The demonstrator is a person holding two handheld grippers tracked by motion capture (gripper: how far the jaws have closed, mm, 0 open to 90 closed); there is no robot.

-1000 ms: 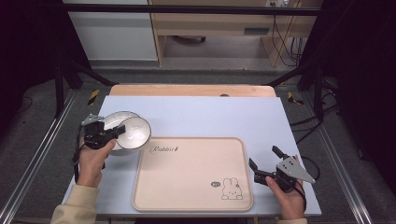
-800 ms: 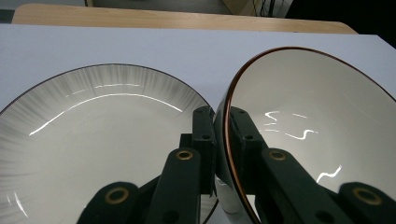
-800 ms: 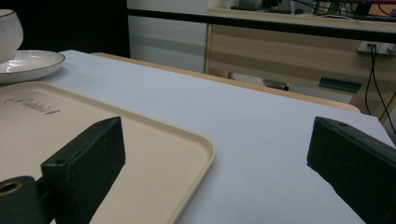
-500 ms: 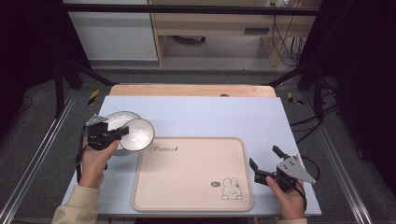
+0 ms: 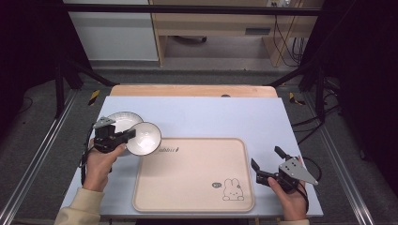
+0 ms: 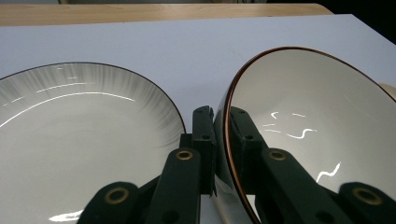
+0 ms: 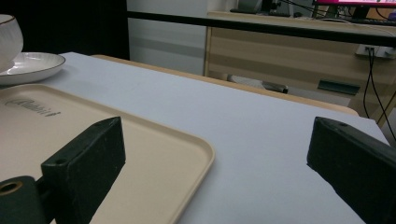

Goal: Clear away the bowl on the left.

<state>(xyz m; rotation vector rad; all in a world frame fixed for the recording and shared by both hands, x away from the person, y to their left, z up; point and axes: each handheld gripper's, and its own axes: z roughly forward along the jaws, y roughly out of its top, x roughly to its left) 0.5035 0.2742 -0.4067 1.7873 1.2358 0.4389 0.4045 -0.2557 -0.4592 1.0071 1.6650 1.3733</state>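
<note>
Bowl of glossy white ceramic with a brown rim [image 5: 145, 138], centre left of frame beside a white plate [image 5: 118, 122], is pinched at its rim by the left gripper [image 5: 129, 135]; rigid, slippery, breakable. Right gripper [image 5: 266, 164] is spread, empty, beside the beige tray [image 5: 192, 176].

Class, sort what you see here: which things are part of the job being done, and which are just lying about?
In use:
- white bowl with brown rim, gripped at its rim by the left gripper
- white plate with dark rim
- beige tray with rabbit drawing
- right gripper, open at the tray's right edge

Lying about:
- yellow-and-black tools on the floor
- wooden furniture behind
- cables
</note>
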